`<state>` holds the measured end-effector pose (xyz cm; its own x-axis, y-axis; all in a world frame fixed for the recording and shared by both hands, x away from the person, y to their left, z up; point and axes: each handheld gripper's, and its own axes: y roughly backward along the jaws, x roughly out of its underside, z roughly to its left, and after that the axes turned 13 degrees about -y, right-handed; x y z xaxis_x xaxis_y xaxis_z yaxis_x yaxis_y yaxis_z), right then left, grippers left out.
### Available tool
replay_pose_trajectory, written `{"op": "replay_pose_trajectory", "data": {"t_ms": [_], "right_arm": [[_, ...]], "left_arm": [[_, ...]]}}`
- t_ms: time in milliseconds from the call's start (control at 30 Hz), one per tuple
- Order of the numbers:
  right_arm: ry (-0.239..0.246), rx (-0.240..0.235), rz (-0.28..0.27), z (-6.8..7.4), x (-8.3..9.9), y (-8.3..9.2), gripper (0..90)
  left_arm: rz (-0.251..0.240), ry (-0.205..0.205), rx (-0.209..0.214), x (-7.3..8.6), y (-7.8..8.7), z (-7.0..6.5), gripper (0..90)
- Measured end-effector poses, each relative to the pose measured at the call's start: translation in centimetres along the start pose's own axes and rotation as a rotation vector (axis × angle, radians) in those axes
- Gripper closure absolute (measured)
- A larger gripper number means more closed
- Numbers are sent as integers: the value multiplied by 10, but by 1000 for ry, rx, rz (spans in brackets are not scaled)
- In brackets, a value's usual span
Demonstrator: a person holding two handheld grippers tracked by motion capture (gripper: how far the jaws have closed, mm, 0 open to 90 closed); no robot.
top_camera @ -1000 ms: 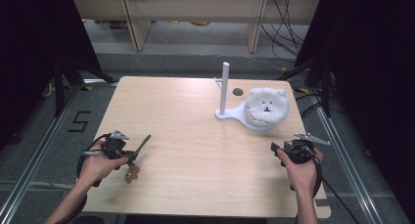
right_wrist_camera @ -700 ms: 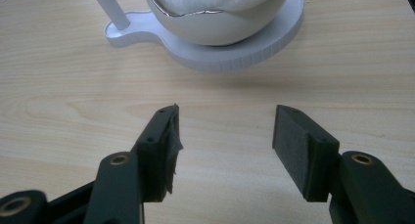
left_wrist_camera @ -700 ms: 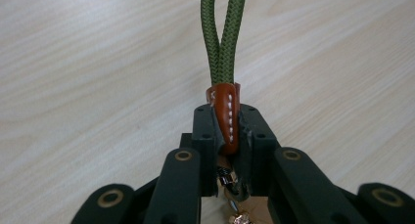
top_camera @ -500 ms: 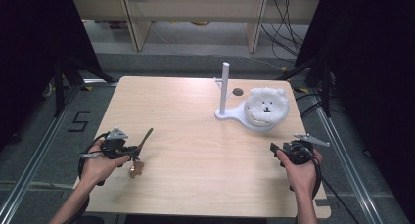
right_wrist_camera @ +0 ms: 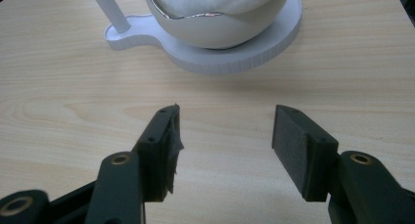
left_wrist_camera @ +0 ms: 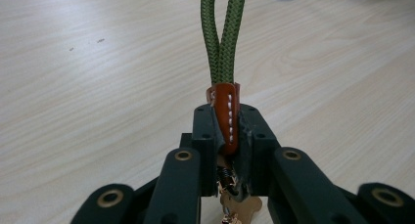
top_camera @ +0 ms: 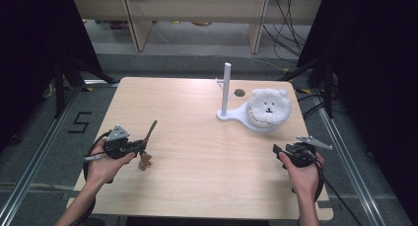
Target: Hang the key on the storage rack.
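Note:
My left gripper [top_camera: 139,147] is at the table's front left, shut on a keychain. In the left gripper view its jaws clamp the brown stitched leather wrap [left_wrist_camera: 228,117]. The green cord loop [left_wrist_camera: 222,33] sticks out past them and a brass-coloured charm [left_wrist_camera: 239,207] hangs below. From above, the cord [top_camera: 151,129] points away from me and the charm [top_camera: 144,161] dangles near the wood. My right gripper [top_camera: 277,149] rests at the front right, open and with nothing between its pads [right_wrist_camera: 225,136]. It faces a white stand [right_wrist_camera: 230,57].
The white stand's base [top_camera: 230,115] sits at the back right with an upright post [top_camera: 226,85]. A bowl [right_wrist_camera: 220,31] on it holds a white plush bear [top_camera: 268,105]. A small dark hole [top_camera: 239,93] lies behind the post. The table's right edge runs close to my right hand.
My left gripper has shifted slightly right and away from me with the keychain, and the charm has moved with it. The right hand has stayed put.

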<state>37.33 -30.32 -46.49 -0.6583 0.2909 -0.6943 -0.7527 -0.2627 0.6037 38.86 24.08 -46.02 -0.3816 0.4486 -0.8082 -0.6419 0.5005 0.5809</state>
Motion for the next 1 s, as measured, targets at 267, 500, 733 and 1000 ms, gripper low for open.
{"op": "replay_pose_trajectory", "data": {"t_ms": [267, 500, 733, 1000], "right_arm": [[5, -11, -12, 0, 1, -2, 444], [11, -13, -14, 0, 1, -2, 441], [0, -21, -6, 0, 1, -1, 440], [-9, -13, -9, 1, 2, -2, 436]], "left_arm": [[-73, 28, -32, -9, -2, -3, 791], [-120, 51, -67, -18, -4, -6, 791], [-149, 41, -82, -27, -8, -9, 791], [-172, 25, -90, -38, -13, -12, 791]]}}
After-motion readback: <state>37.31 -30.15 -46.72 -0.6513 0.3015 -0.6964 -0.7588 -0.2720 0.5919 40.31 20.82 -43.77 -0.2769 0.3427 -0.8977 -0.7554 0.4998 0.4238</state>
